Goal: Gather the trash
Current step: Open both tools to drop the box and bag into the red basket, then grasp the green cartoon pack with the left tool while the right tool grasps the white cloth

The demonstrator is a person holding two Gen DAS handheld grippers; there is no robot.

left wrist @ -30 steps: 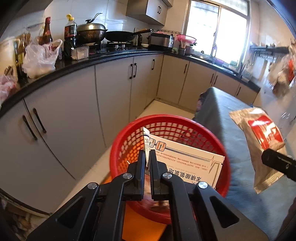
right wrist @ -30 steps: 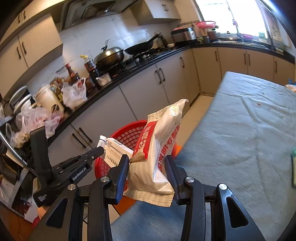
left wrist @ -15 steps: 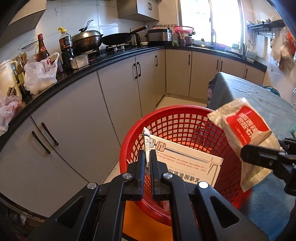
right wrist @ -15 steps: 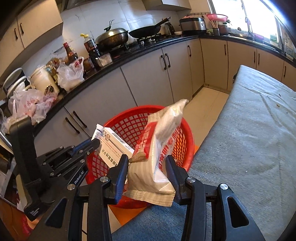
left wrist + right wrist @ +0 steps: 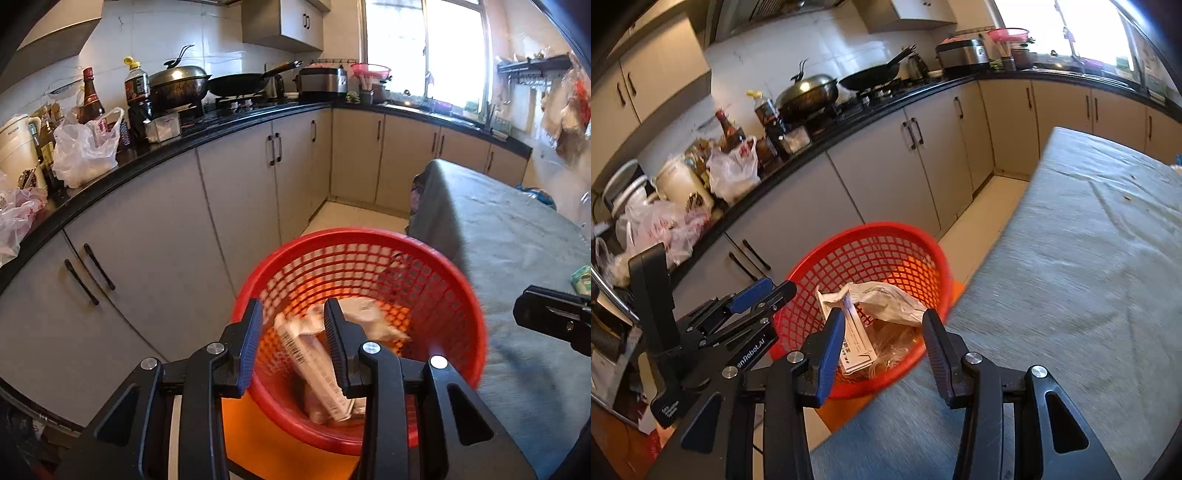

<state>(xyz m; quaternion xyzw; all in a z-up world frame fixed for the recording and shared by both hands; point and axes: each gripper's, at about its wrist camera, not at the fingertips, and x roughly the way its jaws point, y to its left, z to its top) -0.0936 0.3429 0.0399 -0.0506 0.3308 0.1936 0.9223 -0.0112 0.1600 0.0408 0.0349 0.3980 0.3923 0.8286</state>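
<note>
In the kitchen's red basket (image 5: 436,291) the box (image 5: 314,362) lies lengthwise toward the opening, empty left hand-held gripper (image 5: 293,332).

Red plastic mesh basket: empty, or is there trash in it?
Not empty. The red plastic mesh basket holds a white printed carton and a crumpled pale snack bag, both below its rim.

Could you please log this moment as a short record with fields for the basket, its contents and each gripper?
basket: red basket, on the floor beside the cloth-covered table
contents: white carton and snack bag, both lying inside
left gripper: above the basket, jaws opening, nothing pressed between them
right gripper: open, holding nothing
</note>
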